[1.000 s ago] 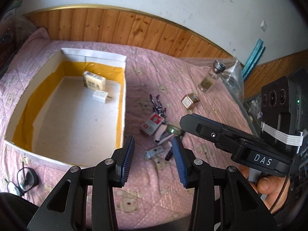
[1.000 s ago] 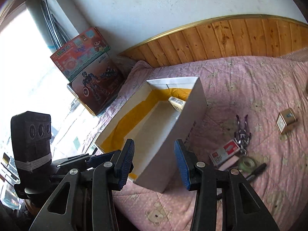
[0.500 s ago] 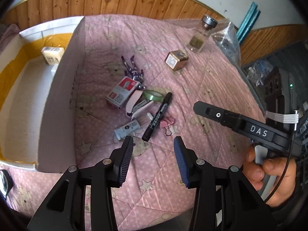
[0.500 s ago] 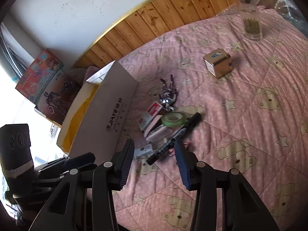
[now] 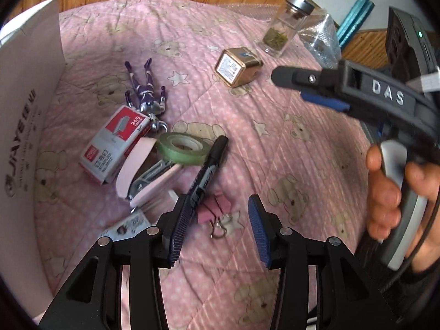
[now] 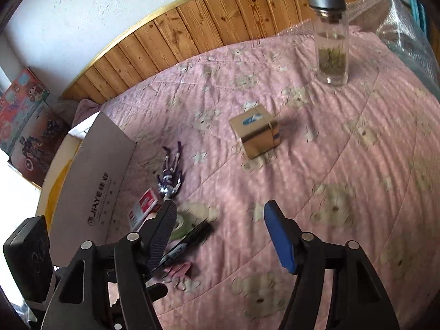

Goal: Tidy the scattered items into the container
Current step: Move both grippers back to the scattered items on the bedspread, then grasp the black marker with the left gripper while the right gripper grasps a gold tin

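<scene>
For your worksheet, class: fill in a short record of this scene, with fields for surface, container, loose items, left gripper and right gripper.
surface: pink quilt
container: white box, at left
loose items: black marker, green tape roll, pink stapler, staple box, toy figure, pink binder clip, gold box, glass jar
left gripper: open, empty
right gripper: open, empty

Container wall (image 5: pixel 24 126) is standing at far left on the quilt (image 5: pixel 288 165). Just right of it, staple box (image 5: pixel 115 143) is lying with stapler (image 5: pixel 145 176) against it, tape roll (image 5: pixel 183 148) resting partly on the stapler. Marker (image 5: pixel 210 165) is lying right of the tape, binder clips (image 5: pixel 214 209) probably touching its near end. Figurine (image 5: pixel 147 90) is lying behind the staple box. Small box (image 6: pixel 255 134) is sitting farther right, jar (image 6: pixel 331 41) standing behind it.
</scene>
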The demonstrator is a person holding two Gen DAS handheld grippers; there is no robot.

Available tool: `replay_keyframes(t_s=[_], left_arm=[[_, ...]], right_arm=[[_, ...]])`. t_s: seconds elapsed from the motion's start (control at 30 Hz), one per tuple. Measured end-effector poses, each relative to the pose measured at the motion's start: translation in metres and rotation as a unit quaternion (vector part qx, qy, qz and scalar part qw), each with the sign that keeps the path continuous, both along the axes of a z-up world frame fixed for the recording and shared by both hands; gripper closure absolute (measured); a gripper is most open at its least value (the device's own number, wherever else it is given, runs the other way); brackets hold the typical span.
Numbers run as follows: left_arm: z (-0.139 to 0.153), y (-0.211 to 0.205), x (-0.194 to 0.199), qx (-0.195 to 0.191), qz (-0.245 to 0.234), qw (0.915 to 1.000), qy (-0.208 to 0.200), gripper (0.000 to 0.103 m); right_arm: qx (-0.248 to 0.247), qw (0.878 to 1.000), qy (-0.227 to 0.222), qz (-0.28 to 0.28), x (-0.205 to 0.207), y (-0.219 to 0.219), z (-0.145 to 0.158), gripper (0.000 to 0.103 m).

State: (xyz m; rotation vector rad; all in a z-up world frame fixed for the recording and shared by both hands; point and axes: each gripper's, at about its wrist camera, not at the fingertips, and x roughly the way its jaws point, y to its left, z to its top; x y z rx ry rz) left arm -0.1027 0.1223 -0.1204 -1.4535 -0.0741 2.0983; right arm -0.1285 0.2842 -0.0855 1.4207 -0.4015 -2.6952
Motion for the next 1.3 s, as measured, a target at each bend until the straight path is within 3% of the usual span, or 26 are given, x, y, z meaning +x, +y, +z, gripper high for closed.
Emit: replay_keyframes(t_s=[0.27,0.4,0.43,0.47,0.5,0.53,0.7,1.03,1.3], left_arm=[[-0.02,0.003,-0.022,0.008,0.014,0.9996,-0.022,0.057],[-0.019,0.009,-0.02,-0.011,0.001,0.9999,0.007,0.058],[-0.019,0.011,-0.02,-0.019,0.0,0.9997,0.014,0.064],[-0.02,0.012,-0.019,-0.037,0.001,0.999,0.024,0.079],[-0.02,0.013,-0.019,-0.049,0.0,0.9983,0.033,0.082],[-0.02,0.013,-0.02,-0.049,0.0,0.9981,0.036,0.084],[-0.019,0.013,-0.021,-0.061,0.009,0.9974,0.038,0.09],[0.002,-0.001,-0.006,-0.04,0.039,0.9979,0.033,0.09],[0.027,-0.024,0.01,-0.021,0.065,0.997,0.038,0.09]], right_arm=[[0.115,0.992,-0.008,0.055,-0.077,0.005,-0.024,0.024],[0.135,0.988,0.0,0.079,-0.103,0.006,-0.041,0.024],[0.125,0.989,0.003,0.081,-0.106,0.007,-0.043,0.024],[0.11,0.991,0.002,0.083,-0.107,0.009,-0.044,0.029],[0.097,0.992,-0.003,0.082,-0.109,0.01,-0.047,0.047],[0.095,0.992,-0.011,0.081,-0.11,0.01,-0.049,0.05],[0.081,0.994,-0.018,0.065,-0.106,0.01,-0.046,0.051],[-0.049,0.999,-0.019,0.005,-0.076,0.034,-0.03,0.051],[-0.081,0.997,-0.004,0.007,-0.04,0.016,-0.018,0.051]])
